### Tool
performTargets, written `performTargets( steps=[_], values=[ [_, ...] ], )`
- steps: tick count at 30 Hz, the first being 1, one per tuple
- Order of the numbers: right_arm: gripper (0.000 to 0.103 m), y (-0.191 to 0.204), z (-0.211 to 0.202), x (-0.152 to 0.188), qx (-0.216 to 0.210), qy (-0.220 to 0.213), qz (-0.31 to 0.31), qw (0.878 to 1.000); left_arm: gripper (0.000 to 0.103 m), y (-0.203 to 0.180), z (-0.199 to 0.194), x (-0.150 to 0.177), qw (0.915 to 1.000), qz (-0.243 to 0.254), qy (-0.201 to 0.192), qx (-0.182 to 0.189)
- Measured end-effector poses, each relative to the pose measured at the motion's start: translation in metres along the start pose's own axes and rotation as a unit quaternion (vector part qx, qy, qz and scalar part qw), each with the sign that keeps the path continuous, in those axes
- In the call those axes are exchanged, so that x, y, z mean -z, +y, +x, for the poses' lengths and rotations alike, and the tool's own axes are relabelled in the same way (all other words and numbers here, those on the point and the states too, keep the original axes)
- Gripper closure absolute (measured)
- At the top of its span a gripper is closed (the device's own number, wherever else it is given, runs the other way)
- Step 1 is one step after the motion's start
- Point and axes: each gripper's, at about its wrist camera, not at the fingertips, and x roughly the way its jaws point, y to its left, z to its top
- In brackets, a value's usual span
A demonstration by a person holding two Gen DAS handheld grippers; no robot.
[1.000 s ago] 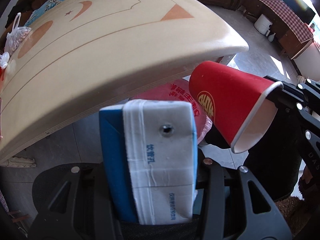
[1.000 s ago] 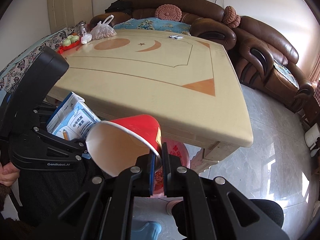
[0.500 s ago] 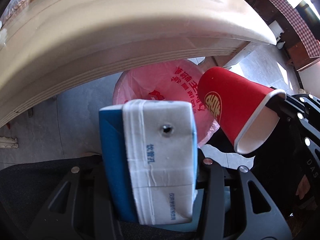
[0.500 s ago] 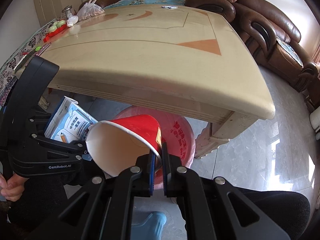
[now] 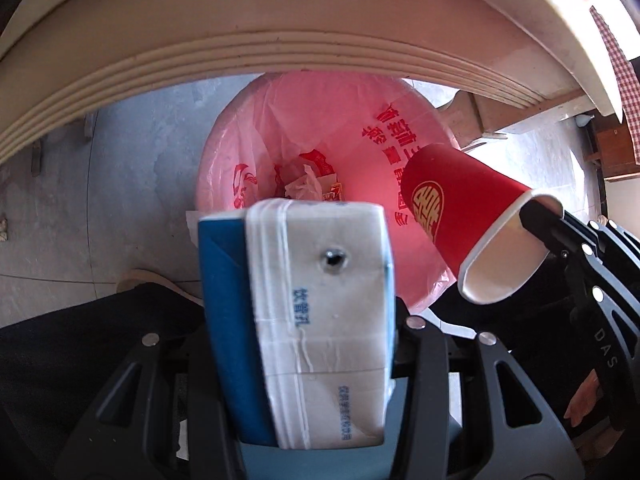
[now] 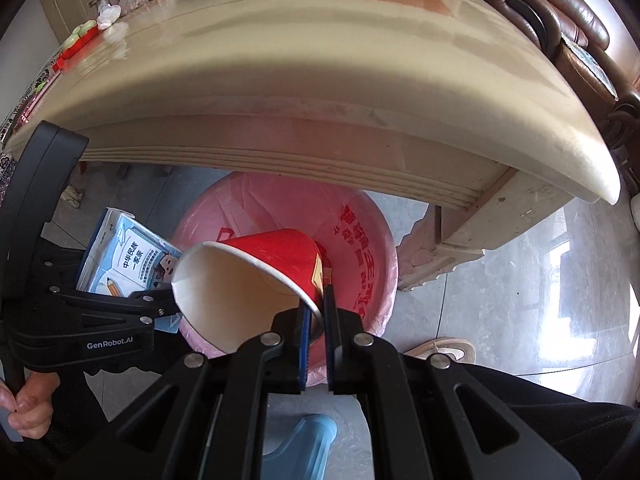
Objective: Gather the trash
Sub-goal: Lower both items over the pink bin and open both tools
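Pink-lined bin [image 5: 256, 152] sits on the floor under the counter [image 6: 320, 92] edge. Left gripper [image 5: 316, 320]: jaws clamped on a blue-white carton [image 5: 320, 304], above the bin. Right gripper [image 6: 315, 312]: jaws pinch a red paper cup [image 6: 256, 280] rim, cup tilted over the bin.

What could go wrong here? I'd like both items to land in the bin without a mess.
The red paper cup is pinched only by its rim in the right gripper, so it may slip or crush. The milk carton hangs near the pink-lined bin's near rim and could miss. The table edge overhangs the bin.
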Motion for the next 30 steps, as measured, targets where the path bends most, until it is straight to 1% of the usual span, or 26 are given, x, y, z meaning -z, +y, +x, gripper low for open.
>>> performTargets(
  steps=[3, 7, 9, 14, 17, 19, 20, 22, 23, 26, 30],
  values=[
    [0.096, -0.004, 0.011, 0.001, 0.004, 0.009, 0.001, 1.0, 0.061, 0.0, 0.015, -0.002, 0.9998, -0.015, 0.014, 0.003],
    [0.096, -0.01, 0.027, -0.002, 0.0, 0.023, 0.011, 1.0, 0.061, 0.004, 0.031, -0.01, 0.9986, -0.044, 0.025, 0.012],
    [0.096, -0.01, 0.033, -0.004, 0.003, 0.026, 0.011, 1.0, 0.061, 0.003, 0.04, -0.014, 0.9982, -0.05, 0.032, 0.009],
    [0.096, -0.014, 0.047, -0.005, 0.009, 0.04, 0.015, 0.999, 0.061, -0.001, 0.057, -0.021, 0.998, -0.048, 0.039, 0.007],
    [0.096, -0.017, 0.058, -0.003, 0.008, 0.057, 0.019, 0.998, 0.061, 0.001, 0.067, -0.024, 0.997, -0.059, 0.048, 0.016],
    [0.096, -0.019, 0.065, -0.004, 0.009, 0.067, 0.021, 0.998, 0.061, 0.001, 0.072, -0.027, 0.9974, -0.057, 0.043, 0.0],
    [0.096, -0.02, 0.067, -0.004, 0.009, 0.069, 0.022, 0.997, 0.061, 0.001, 0.074, -0.029, 0.9975, -0.057, 0.04, -0.003],
    [0.096, -0.022, 0.071, -0.007, 0.006, 0.072, 0.027, 0.997, 0.061, 0.001, 0.078, -0.032, 0.9972, -0.057, 0.048, -0.002],
    [0.096, -0.023, 0.073, -0.008, 0.005, 0.073, 0.028, 0.997, 0.061, 0.001, 0.079, -0.033, 0.9972, -0.056, 0.049, 0.002],
    [0.096, -0.024, 0.076, -0.008, 0.001, 0.078, 0.03, 0.997, 0.061, -0.002, 0.082, -0.034, 0.9975, -0.048, 0.051, -0.008],
    [0.096, -0.027, 0.08, -0.007, -0.004, 0.086, 0.036, 0.996, 0.061, 0.003, 0.078, -0.036, 0.9973, -0.058, 0.045, -0.005]
  ],
)
